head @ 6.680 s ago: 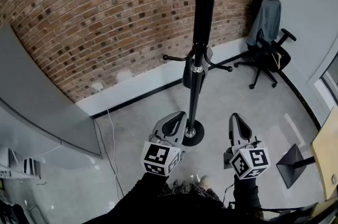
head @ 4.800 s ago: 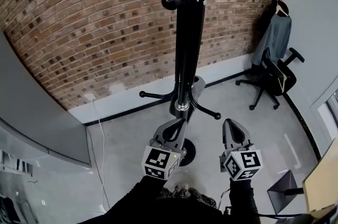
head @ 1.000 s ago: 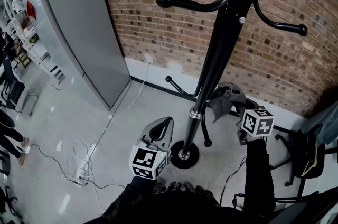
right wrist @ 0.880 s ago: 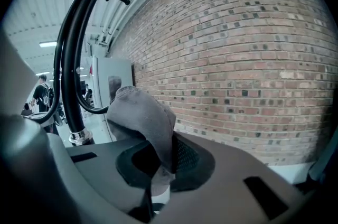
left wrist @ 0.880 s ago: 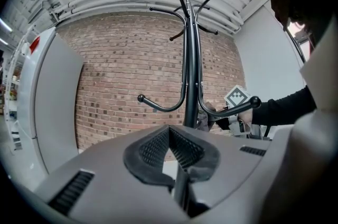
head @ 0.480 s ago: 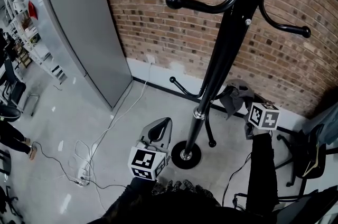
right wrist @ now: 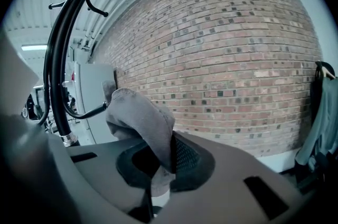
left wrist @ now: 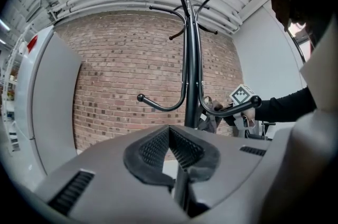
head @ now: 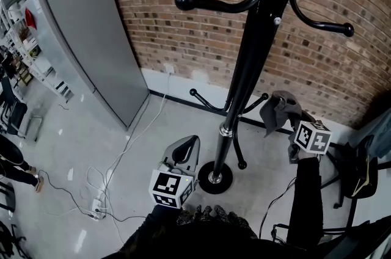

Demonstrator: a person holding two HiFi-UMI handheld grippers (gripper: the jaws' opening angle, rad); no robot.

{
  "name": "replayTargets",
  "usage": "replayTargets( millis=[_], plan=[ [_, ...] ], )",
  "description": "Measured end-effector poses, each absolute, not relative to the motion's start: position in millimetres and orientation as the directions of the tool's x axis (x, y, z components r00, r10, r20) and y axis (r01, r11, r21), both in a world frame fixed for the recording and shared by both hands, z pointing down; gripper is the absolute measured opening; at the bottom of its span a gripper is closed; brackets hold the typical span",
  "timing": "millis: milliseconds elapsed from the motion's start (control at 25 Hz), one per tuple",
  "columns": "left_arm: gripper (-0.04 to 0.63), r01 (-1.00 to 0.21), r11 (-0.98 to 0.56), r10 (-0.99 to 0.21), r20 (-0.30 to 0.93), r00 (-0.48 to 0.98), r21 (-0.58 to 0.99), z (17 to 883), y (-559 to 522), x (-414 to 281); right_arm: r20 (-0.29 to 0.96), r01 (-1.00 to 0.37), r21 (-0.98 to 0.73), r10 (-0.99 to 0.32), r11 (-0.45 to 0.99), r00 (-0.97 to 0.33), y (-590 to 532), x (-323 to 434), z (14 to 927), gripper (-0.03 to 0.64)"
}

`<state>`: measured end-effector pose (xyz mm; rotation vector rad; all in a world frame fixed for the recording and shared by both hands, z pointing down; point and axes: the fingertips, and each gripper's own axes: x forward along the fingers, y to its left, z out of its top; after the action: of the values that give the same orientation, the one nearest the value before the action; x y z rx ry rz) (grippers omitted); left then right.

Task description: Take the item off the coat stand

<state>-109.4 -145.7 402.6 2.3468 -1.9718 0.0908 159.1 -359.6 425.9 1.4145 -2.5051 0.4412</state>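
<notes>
The black coat stand [head: 247, 62] rises in the middle of the head view, its round base [head: 214, 178] on the floor. A grey cloth [head: 281, 110] hangs just right of the tip of a lower hook [head: 264, 96]; whether it touches the hook I cannot tell. My right gripper [head: 294, 124] is shut on the cloth's lower part. In the right gripper view the cloth [right wrist: 138, 120] bulges up from between the pads, with the stand [right wrist: 57, 64] at the left. My left gripper [head: 188, 143] is held low and left of the pole, shut and holding nothing.
A brick wall [head: 183, 38] stands behind the stand, with a tall grey cabinet [head: 91, 38] to the left. Cables and a power strip [head: 95, 209] lie on the floor at the lower left. An office chair [head: 360, 169] is at the right edge. A person's feet [head: 24, 173] are at the far left.
My right gripper has moved to the right, away from the pole, and drawn the grey cloth along the lower hook to beyond its tip. The left gripper has stayed put.
</notes>
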Motion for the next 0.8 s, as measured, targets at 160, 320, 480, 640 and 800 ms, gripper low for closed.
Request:
replayTargets(
  millis=[160, 320, 480, 640, 800],
  plan=[
    [0.008, -0.978, -0.206, -0.974, 0.097, 0.207, 0.021, 405, -151, -100, 0.344, -0.878, -0.136, -0.809, 0.459, -0.476, -345, 181, 430, 0.021],
    [0.008, -0.969, -0.244, -0.964, 0.099, 0.245, 0.023, 407, -158, -89, 0.328, -0.894, -0.139, -0.832, 0.425, -0.447, -326, 203, 426, 0.021],
    [0.008, -0.957, -0.289, -0.951, 0.103, 0.290, 0.025, 410, -166, -78, 0.303, -0.912, -0.129, -0.860, 0.389, -0.409, -309, 222, 418, 0.021],
    [0.008, -0.944, -0.328, -0.938, 0.111, 0.329, 0.025, 412, -171, -70, 0.276, -0.927, -0.129, -0.885, 0.352, -0.375, -291, 236, 408, 0.021],
    [0.008, -0.931, -0.364, -0.924, 0.116, 0.365, 0.029, 415, -175, -63, 0.268, -0.943, -0.117, -0.904, 0.311, -0.332, -272, 247, 404, 0.021]
  ],
)
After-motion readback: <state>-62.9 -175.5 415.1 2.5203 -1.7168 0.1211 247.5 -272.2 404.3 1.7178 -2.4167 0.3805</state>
